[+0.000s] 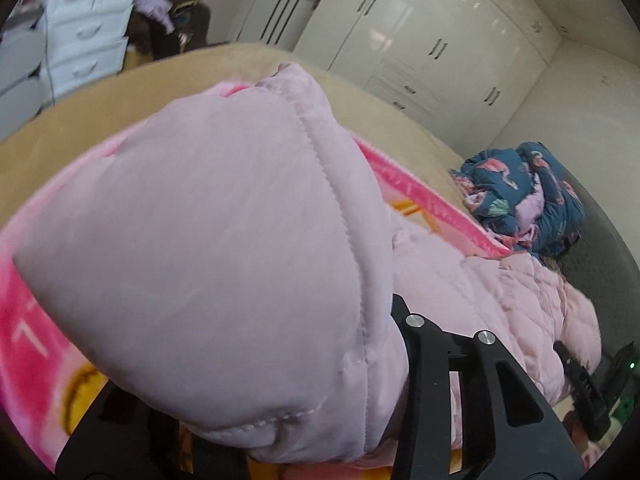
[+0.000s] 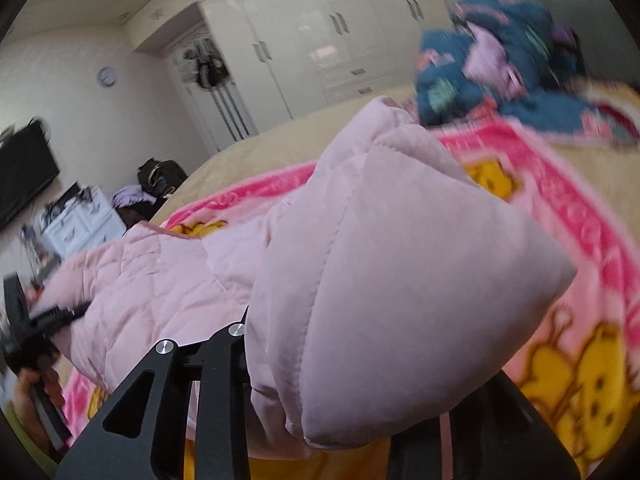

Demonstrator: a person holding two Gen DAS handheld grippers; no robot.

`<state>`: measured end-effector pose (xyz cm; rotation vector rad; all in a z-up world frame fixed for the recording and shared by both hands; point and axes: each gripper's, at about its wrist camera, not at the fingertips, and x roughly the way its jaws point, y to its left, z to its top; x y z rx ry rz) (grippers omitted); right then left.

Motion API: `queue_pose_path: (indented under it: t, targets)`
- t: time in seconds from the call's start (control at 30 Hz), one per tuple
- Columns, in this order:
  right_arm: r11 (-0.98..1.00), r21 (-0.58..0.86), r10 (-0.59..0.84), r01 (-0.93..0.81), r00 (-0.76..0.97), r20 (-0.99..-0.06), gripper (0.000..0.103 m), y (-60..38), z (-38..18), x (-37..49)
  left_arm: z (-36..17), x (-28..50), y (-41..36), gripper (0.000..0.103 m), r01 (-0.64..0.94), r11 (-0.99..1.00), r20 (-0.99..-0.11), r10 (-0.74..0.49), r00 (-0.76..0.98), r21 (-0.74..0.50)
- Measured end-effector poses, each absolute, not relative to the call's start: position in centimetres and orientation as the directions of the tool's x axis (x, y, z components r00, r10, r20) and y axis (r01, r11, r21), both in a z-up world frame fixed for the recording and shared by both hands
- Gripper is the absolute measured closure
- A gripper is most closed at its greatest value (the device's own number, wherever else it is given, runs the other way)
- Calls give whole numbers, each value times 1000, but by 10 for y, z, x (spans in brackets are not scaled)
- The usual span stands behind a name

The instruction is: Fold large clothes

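Each clamped on a bunched fold of the one pink quilted jacket, whose bulk hides the fingertips, the left gripper and right gripper hold it above a pink cartoon blanket on the beige bed, one blue patterned garment beyond, white wardrobes farthest.

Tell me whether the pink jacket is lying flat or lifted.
Partly lifted: the pink jacket bunches up in both the left gripper and right gripper, while its quilted middle sags toward the blanket.
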<state>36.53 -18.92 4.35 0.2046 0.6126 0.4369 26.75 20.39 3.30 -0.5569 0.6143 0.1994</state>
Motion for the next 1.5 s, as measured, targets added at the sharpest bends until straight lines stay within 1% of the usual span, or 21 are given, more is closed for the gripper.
queue_pose_path:
  t: [0.23, 0.43, 0.6, 0.8, 1.0, 1.1, 1.17, 1.2, 1.27, 1.3, 1.33, 1.37, 1.43, 1.5]
  targets:
    - [890, 227, 455, -394, 771, -446, 75, -183, 84, 323, 56, 240, 194, 72, -283, 870, -557, 12, 831, -405]
    - [891, 195, 454, -411, 781, -428, 75, -194, 89, 283, 52, 209, 184, 72, -268, 877, -558, 0, 830, -399]
    - [899, 199, 438, -391, 772, -460, 75, -203, 67, 254, 36, 183, 174, 72, -270, 887, -582, 2, 813, -374]
    - [906, 289, 420, -310, 748, -515, 74, -225, 28, 230, 16, 157, 169, 70, -277, 895, -609, 9, 793, -348]
    - [904, 380, 399, -194, 702, -590, 69, -241, -13, 222, -12, 148, 173, 65, -311, 888, -646, 21, 763, -338]
    - [894, 428, 397, -133, 679, -618, 61, -245, -31, 219, -22, 145, 175, 59, -321, 883, -649, 26, 761, -341]
    - [876, 475, 408, -85, 655, -636, 52, -252, -44, 220, -27, 143, 176, 55, -325, 883, -651, 28, 758, -340]
    - [865, 498, 417, -64, 643, -642, 50, -255, -50, 220, -28, 143, 176, 53, -325, 882, -649, 30, 760, -340]
    - [850, 526, 424, -26, 627, -654, 39, -259, -56, 221, -31, 141, 178, 50, -328, 879, -648, 29, 761, -346]
    - [848, 530, 423, -14, 622, -659, 35, -261, -56, 222, -33, 140, 178, 49, -328, 877, -646, 27, 763, -351]
    - [847, 531, 418, 0, 618, -666, 28, -263, -57, 222, -33, 140, 178, 47, -328, 876, -645, 26, 763, -353]
    - [852, 524, 405, 14, 617, -675, 18, -265, -57, 222, -34, 139, 179, 46, -328, 876, -646, 24, 763, -354]
    - [867, 495, 360, 54, 619, -698, 8, -270, -56, 218, -36, 136, 181, 39, -335, 868, -646, 21, 763, -367]
    - [855, 514, 369, 71, 612, -699, 6, -277, -57, 212, -38, 135, 181, 34, -341, 865, -650, 23, 760, -368]
